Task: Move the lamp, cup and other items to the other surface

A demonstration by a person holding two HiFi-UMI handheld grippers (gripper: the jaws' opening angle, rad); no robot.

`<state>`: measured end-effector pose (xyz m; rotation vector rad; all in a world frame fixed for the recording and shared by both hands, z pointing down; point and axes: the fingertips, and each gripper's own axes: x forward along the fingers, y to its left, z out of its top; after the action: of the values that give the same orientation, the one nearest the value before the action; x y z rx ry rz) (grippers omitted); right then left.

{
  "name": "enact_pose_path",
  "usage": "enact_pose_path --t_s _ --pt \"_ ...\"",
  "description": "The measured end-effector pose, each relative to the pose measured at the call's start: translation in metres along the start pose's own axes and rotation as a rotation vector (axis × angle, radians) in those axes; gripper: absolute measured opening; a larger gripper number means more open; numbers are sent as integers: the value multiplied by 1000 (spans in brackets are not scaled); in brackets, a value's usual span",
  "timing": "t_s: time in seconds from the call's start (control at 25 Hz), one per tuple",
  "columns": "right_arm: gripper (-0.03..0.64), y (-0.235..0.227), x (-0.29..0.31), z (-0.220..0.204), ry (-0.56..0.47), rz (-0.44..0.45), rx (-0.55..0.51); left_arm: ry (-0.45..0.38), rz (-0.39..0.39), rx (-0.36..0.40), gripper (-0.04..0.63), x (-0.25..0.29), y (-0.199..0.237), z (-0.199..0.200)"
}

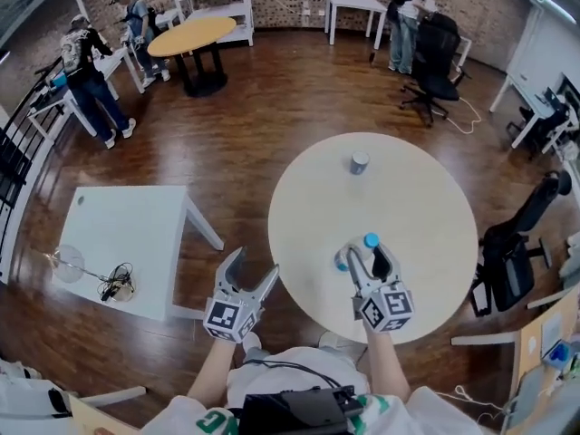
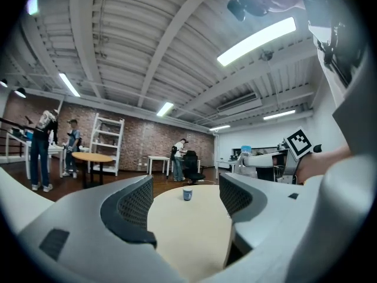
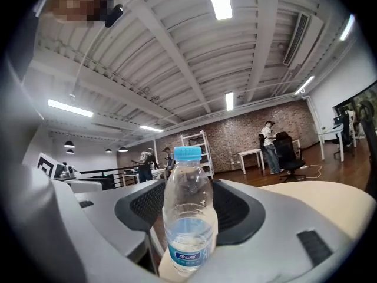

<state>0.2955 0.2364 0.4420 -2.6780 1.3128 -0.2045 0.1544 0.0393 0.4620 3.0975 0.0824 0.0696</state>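
Note:
A clear water bottle (image 3: 189, 214) with a blue cap (image 1: 371, 240) stands upright near the front of the round beige table (image 1: 426, 216). My right gripper (image 1: 363, 255) is shut on it, the meshed pads (image 3: 231, 208) pressing its sides. A small blue-grey cup (image 1: 360, 162) sits at the table's far side and also shows in the left gripper view (image 2: 187, 194). My left gripper (image 1: 255, 264) hangs open and empty off the round table's left edge. The lamp (image 1: 68, 263) lies with a cable bundle (image 1: 118, 285) on the white square table (image 1: 136, 225).
A strip of wood floor (image 1: 240, 198) separates the two tables, with the white table's leg (image 1: 205, 228) angled into it. A black office chair (image 1: 507, 256) stands close on the right. Farther back are a yellow round table (image 1: 192, 36), shelving and several people.

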Motion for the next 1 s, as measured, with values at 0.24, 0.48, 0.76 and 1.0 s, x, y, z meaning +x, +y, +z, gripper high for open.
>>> enact_pose_path --t_s 0.24,0.48,0.76,1.0 --pt "278 106 45 -23 69 224 -26 -16 161 -24 344 -67 69 -1" --pt "278 202 88 -41 117 427 -47 -25 312 -36 344 -125 112 2" --pt "278 317 154 -76 148 642 -49 -24 485 -69 344 -200 162 -6" --pt "278 405 207 -109 202 768 -90 -4 605 -42 344 -261 209 -18"
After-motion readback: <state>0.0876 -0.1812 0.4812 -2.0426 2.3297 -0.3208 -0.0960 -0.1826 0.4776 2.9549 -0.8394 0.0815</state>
